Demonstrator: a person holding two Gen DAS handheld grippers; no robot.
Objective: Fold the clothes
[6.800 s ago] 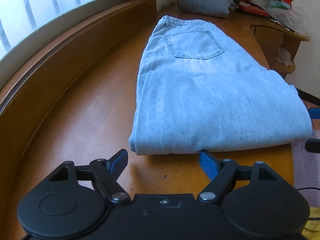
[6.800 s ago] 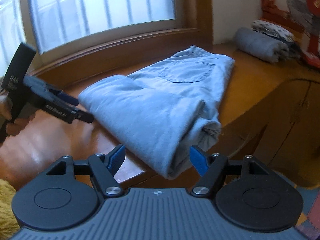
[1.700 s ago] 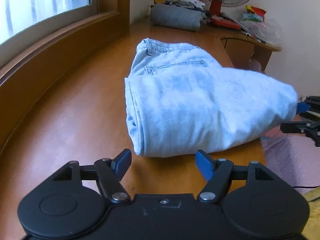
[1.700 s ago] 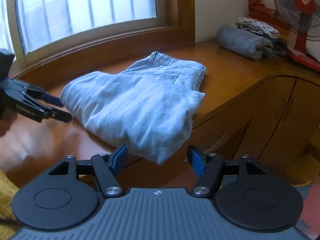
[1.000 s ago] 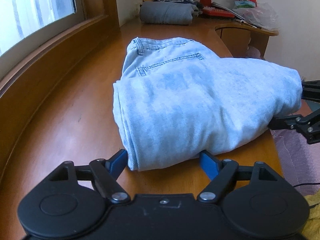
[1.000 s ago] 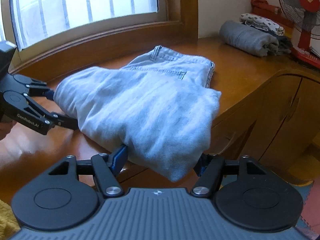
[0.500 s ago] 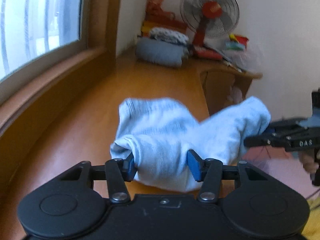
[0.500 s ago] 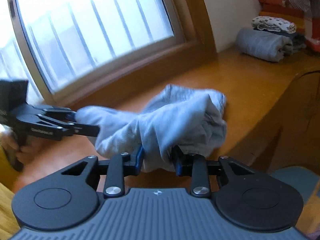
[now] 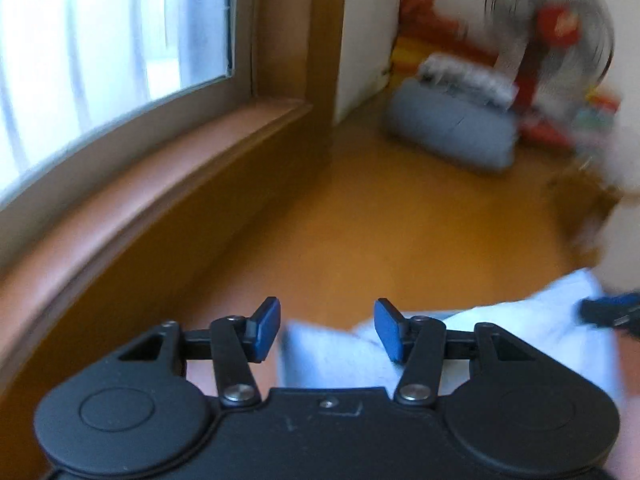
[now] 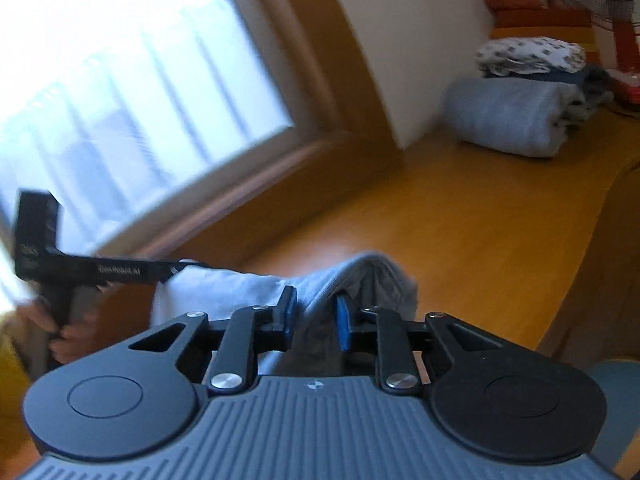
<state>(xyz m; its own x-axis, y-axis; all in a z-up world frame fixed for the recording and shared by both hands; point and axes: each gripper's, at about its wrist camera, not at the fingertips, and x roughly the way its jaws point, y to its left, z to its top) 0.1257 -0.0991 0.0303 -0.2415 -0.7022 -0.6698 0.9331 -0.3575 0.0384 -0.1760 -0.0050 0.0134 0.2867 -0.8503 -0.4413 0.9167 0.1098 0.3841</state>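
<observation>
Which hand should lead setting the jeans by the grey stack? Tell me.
Likely right: right gripper jaws, just closing, pinch the light-blue folded jeans, and the grey folded stack lies nearer it. Left gripper, jaws wider, holds the other end.

Folded clothes (image 10: 516, 120) on counter (image 10: 460, 216) by window (image 10: 120, 80)

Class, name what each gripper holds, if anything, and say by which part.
Both hold the folded jeans: the right gripper pinches a bunched fold at one end, the left gripper the opposite end.
</observation>
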